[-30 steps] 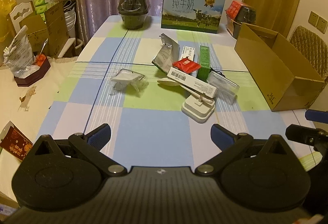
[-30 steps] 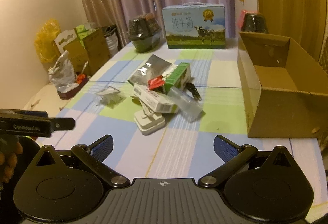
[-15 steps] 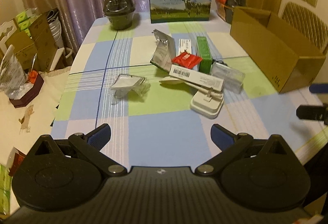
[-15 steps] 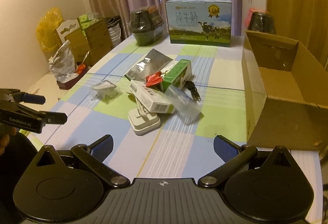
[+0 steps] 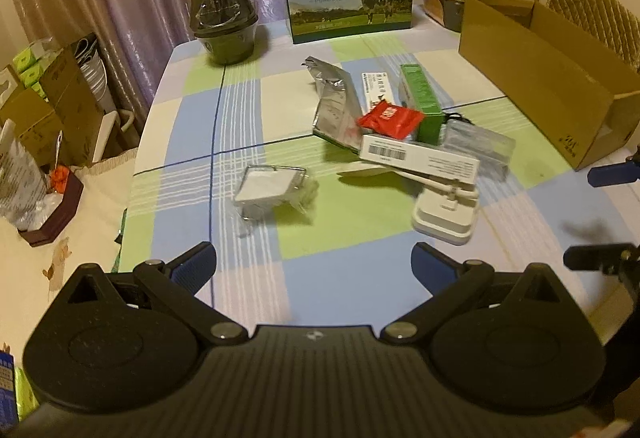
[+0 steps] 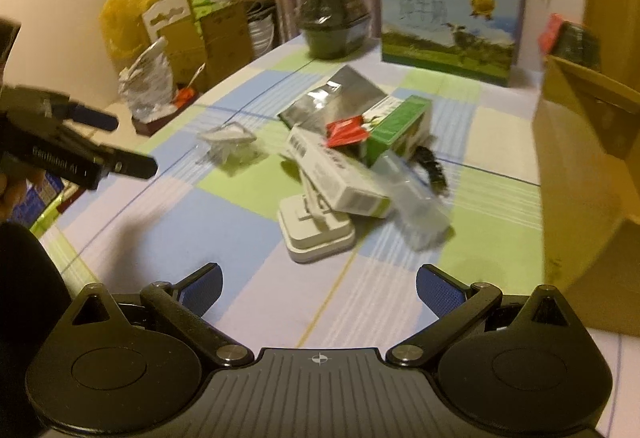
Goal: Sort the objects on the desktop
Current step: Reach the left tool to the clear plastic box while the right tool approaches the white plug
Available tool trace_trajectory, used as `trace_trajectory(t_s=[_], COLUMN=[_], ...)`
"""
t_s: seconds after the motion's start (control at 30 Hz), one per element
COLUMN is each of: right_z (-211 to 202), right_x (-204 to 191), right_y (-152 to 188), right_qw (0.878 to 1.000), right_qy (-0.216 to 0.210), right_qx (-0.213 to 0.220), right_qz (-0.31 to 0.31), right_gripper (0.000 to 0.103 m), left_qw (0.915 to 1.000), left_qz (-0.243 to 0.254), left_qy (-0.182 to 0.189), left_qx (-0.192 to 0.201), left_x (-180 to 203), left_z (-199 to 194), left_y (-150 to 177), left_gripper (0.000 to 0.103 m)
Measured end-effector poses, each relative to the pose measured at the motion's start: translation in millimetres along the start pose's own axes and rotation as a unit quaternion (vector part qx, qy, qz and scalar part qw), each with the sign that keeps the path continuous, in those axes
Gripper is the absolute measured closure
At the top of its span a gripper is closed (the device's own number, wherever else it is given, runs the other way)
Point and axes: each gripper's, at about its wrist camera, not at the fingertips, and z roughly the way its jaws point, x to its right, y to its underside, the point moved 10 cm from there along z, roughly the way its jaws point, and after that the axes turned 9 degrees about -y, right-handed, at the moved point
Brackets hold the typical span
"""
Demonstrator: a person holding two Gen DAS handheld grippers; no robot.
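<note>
Hovering: left gripper [image 5: 313, 264], right gripper [image 6: 318, 280] (both spread wide, empty) above table [image 5: 248, 85].

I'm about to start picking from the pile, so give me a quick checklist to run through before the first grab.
1. Left gripper open and empty: ok.
2. Right gripper open and empty: ok.
3. Brown cardboard box open-topped; whether empty: cannot tell.
4. Pile untangled: not ok; the long white barcoded carton lies on the white plastic stand, and the red snack packet sits atop the pile.
5. Clear wrapped white packet apart from the pile: ok.
6. Right view sharp: not ok, blurred.
</note>
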Motion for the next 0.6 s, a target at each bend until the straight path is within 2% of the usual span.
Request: trace_trajectory(t_s=[0.43, 0.6], right_z=[61, 78], right_x=[5, 8], right_y=[-11, -12], right_qw=[0.999, 0.999], right_qy=[-0.009, -0.009], right_qx=[-0.024, -0.032], right_qz=[-0.029, -0.03], right_gripper=[0.002, 0.003], left_qw=[0.9997, 0.9994], left_qz=[0.025, 0.029], left_qy=[0.007, 0.021], left_qx=[0.002, -0.004], left_x=[-17, -20], left_z=[53, 77], left_y=[-15, -16], left_gripper=[0.001, 0.001])
